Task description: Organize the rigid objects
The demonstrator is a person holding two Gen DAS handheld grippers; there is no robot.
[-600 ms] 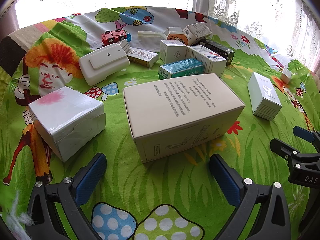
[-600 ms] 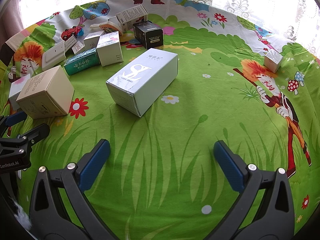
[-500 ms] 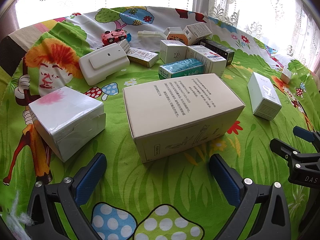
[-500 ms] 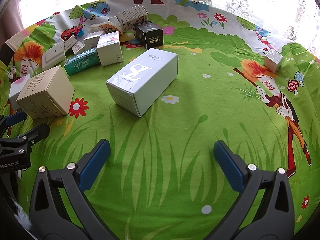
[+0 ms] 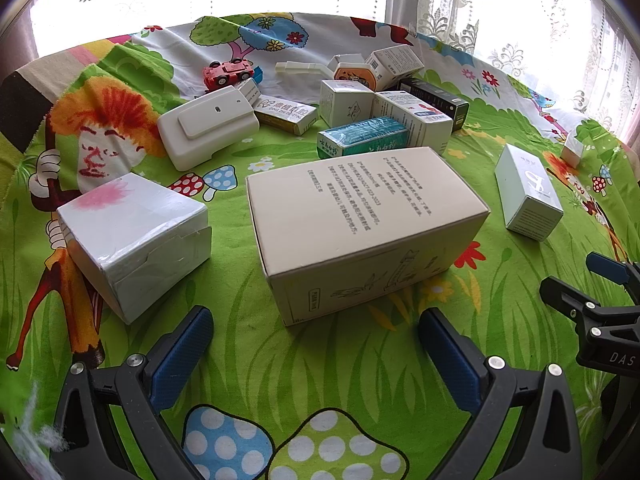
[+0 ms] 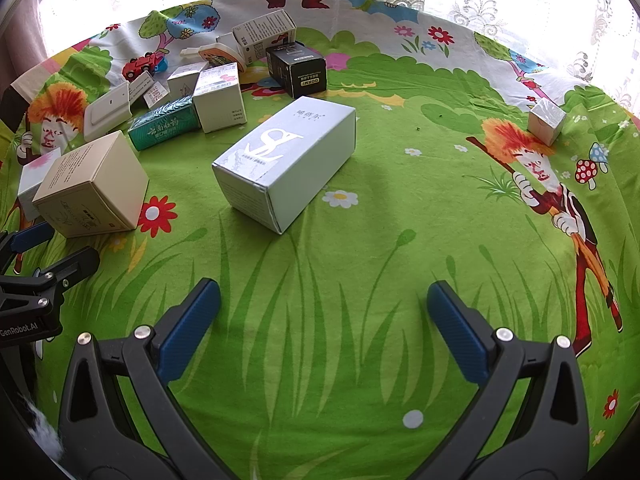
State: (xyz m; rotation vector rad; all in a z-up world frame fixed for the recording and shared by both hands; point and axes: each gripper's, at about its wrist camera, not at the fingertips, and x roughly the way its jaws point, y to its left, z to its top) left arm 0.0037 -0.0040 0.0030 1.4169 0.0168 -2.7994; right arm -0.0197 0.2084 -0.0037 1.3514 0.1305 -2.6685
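Observation:
My left gripper (image 5: 316, 332) is open and empty, just short of a large beige box (image 5: 360, 224) lying on the green cartoon cloth. A white box with a pink smear (image 5: 132, 236) lies to its left. My right gripper (image 6: 322, 312) is open and empty, short of a pale grey box with a white logo (image 6: 286, 160). That box also shows in the left wrist view (image 5: 526, 192). The beige box shows in the right wrist view (image 6: 92, 186). The other gripper's fingers (image 5: 580, 292) show at the right edge of the left wrist view.
Several small boxes cluster at the back: a teal box (image 5: 362, 142), a black box (image 6: 296, 68), a white switch-like device (image 5: 208, 124), a red toy car (image 5: 228, 72). A small silver cube (image 6: 546, 120) sits far right. Lace curtains hang behind the table.

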